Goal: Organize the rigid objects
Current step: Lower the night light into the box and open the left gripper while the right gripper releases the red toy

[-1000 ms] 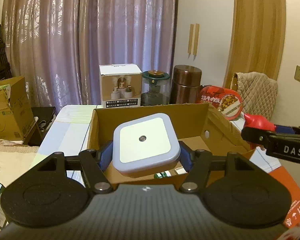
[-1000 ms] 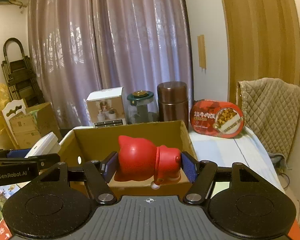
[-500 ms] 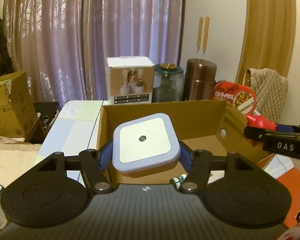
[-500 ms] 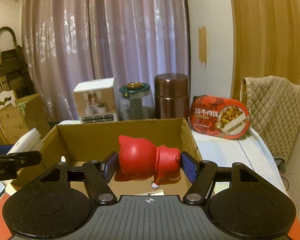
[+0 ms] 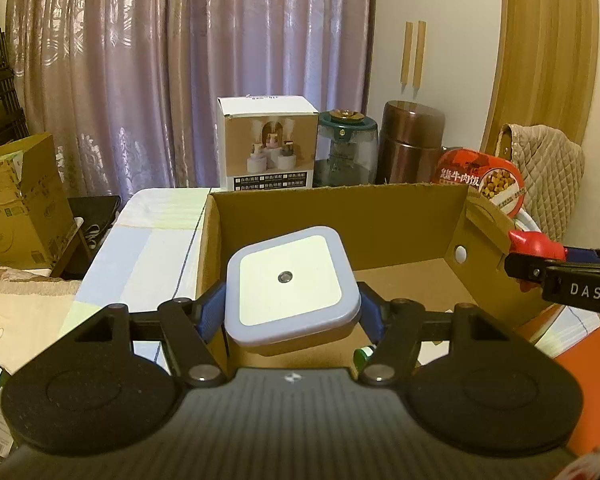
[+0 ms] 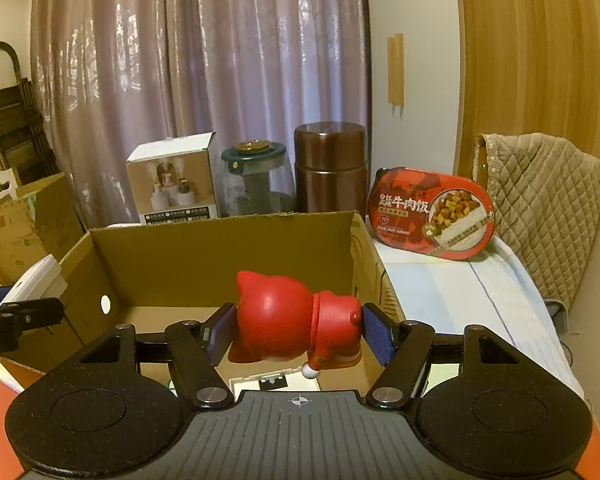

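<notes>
My left gripper (image 5: 292, 312) is shut on a pale blue square night light (image 5: 290, 280) with a white face, held over the near left part of an open cardboard box (image 5: 340, 216). My right gripper (image 6: 298, 328) is shut on a red cat-shaped figurine (image 6: 284, 316) lying sideways, held over the near right part of the same cardboard box (image 6: 220, 244). The right gripper with its red figurine (image 5: 534, 242) shows at the right edge of the left wrist view. A white flat item (image 6: 264, 382) and a green-capped object (image 5: 362, 356) lie low in the box.
Behind the box stand a white product carton (image 5: 266, 148), a glass jar with a green lid (image 5: 346, 148), a brown canister (image 5: 412, 144) and a red meal tub (image 6: 430, 212). A quilted cushion (image 6: 540, 200) is at right. More cardboard boxes (image 5: 16, 200) sit at left.
Both grippers have moved forward and lower toward the cardboard box, which now looks larger and closer. Each keeps its object held.
</notes>
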Available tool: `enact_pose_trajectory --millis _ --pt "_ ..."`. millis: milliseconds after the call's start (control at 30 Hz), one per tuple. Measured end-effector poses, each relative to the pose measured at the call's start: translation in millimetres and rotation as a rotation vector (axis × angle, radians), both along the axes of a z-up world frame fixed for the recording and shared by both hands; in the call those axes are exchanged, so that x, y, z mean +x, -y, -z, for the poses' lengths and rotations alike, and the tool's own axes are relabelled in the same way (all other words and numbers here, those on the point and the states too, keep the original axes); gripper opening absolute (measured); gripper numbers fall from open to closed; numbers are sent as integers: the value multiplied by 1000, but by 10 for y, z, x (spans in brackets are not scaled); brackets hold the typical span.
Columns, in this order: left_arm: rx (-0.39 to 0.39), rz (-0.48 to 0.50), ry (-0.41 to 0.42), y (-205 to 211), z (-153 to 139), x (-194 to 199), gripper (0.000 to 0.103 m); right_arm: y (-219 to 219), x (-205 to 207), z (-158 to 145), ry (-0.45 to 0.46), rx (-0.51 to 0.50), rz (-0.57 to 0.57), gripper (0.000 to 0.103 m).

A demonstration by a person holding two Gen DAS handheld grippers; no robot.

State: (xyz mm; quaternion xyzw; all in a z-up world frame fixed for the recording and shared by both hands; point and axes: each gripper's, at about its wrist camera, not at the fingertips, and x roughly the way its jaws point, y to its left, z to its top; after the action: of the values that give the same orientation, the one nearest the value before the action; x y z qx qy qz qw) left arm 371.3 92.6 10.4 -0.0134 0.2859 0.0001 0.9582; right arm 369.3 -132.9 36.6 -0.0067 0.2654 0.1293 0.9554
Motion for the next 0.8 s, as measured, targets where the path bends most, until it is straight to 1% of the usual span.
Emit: enact_pose_trajectory --millis 333,500,800 --pt "-2 -8 -7 -7 47 19 63 18 15 40 -16 -4 4 64" --pt "13 -19 -3 13 44 22 63 17 9 27 -15 2 0 64" --pt "-14 -41 12 -25 -11 9 63 56 23 33 -21 5 15 64"
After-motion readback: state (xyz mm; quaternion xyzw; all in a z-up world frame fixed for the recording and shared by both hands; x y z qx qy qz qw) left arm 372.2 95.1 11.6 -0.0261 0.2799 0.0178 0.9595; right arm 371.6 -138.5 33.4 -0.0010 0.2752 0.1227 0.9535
